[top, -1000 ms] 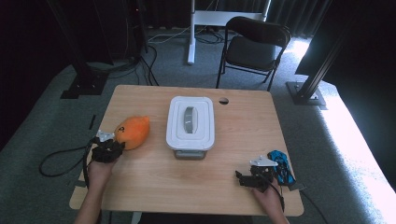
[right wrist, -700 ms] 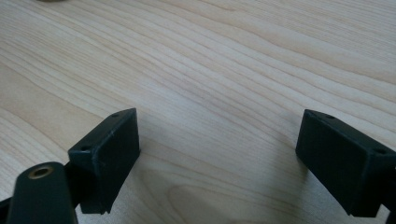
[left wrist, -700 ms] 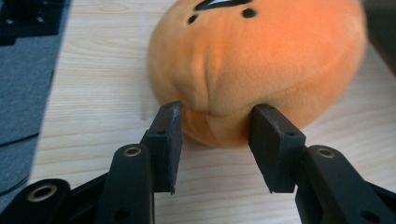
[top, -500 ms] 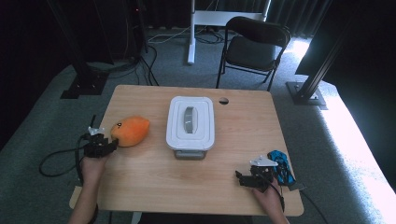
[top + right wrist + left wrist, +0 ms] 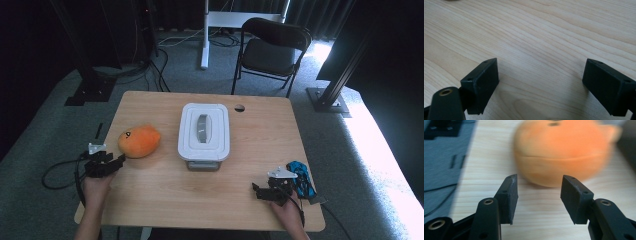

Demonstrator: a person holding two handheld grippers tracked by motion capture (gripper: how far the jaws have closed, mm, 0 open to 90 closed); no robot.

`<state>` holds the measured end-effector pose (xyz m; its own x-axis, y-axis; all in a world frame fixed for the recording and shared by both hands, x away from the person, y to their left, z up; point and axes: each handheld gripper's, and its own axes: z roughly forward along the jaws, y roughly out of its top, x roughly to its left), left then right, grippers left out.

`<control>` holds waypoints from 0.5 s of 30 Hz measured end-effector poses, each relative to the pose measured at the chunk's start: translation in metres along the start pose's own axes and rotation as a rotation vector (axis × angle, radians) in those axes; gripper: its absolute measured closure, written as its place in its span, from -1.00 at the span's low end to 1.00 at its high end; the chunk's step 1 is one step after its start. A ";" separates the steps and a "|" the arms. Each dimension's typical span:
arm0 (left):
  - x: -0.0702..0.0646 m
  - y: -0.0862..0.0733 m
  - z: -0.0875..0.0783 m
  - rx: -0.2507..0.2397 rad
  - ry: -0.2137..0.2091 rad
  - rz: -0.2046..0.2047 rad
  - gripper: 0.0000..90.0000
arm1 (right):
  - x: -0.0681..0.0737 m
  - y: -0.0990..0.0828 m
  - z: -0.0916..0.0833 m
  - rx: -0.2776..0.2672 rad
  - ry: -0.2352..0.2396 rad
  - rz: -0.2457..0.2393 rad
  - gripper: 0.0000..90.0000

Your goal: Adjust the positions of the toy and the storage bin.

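An orange plush toy [image 5: 140, 141] lies on the left part of the wooden table [image 5: 260, 135]; in the left gripper view the toy [image 5: 564, 152] is blurred and sits just beyond the jaw tips. My left gripper [image 5: 118, 160] [image 5: 539, 187] is close to the toy's near-left side and apart from it. Its jaws have just been opening and nothing is between them. A white lidded box [image 5: 204, 131] with a grey handle stands at the table's middle. My right gripper [image 5: 259, 190] [image 5: 541, 75] rests near the front right edge, open wide over bare wood.
A blue object [image 5: 301, 179] lies beside my right hand at the front right. A round cable hole [image 5: 239, 107] is behind the box. A black folding chair [image 5: 272, 50] stands past the far edge. A cable [image 5: 57, 172] trails off the table's left side.
My left gripper has drawn back from the orange toy toward the table's left edge, and its jaws have spread. The toy stays where it was. The right gripper has not moved.
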<state>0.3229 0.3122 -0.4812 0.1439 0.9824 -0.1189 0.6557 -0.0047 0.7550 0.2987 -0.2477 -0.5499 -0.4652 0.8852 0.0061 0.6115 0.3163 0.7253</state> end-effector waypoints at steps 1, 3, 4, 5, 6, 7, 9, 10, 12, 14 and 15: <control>-0.006 0.000 -0.001 -0.002 0.002 0.013 -0.02 | 0.000 0.000 0.000 0.000 0.000 0.000 -0.72; -0.017 0.002 -0.002 -0.010 -0.009 0.026 -0.08 | 0.000 0.000 0.000 0.000 0.000 0.000 -0.72; -0.022 0.003 0.000 -0.008 -0.006 0.035 -0.14 | 0.000 0.000 0.000 0.000 0.000 0.000 -0.72; -0.027 0.004 0.002 -0.009 0.001 0.045 -0.15 | 0.000 0.000 0.000 0.000 0.000 0.000 -0.72; -0.027 0.004 0.002 -0.009 0.001 0.045 -0.15 | 0.000 0.000 0.000 0.000 0.000 0.000 -0.72; -0.034 0.006 0.009 -0.008 0.003 0.051 -0.15 | 0.000 0.000 0.000 0.000 0.000 0.000 -0.72; -0.041 0.009 0.017 -0.001 0.018 0.052 -0.15 | 0.000 0.000 0.000 0.000 0.000 0.000 -0.72; -0.043 0.010 0.021 0.004 0.024 0.049 -0.15 | 0.000 0.000 0.000 0.000 0.000 0.000 -0.72; -0.047 0.011 0.029 0.007 0.047 0.056 -0.15 | 0.000 0.000 0.000 0.000 0.000 0.000 -0.72; -0.048 0.012 0.031 -0.002 0.068 0.059 -0.04 | 0.000 0.000 0.000 0.000 0.000 0.000 -0.72; -0.048 0.012 0.031 -0.002 0.068 0.059 -0.04 | 0.000 0.000 0.000 -0.001 0.000 0.000 -0.72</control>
<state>0.3471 0.2588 -0.4868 0.1311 0.9909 -0.0301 0.6463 -0.0624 0.7605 0.2987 -0.2477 -0.5499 -0.4650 0.8853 0.0066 0.6114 0.3157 0.7257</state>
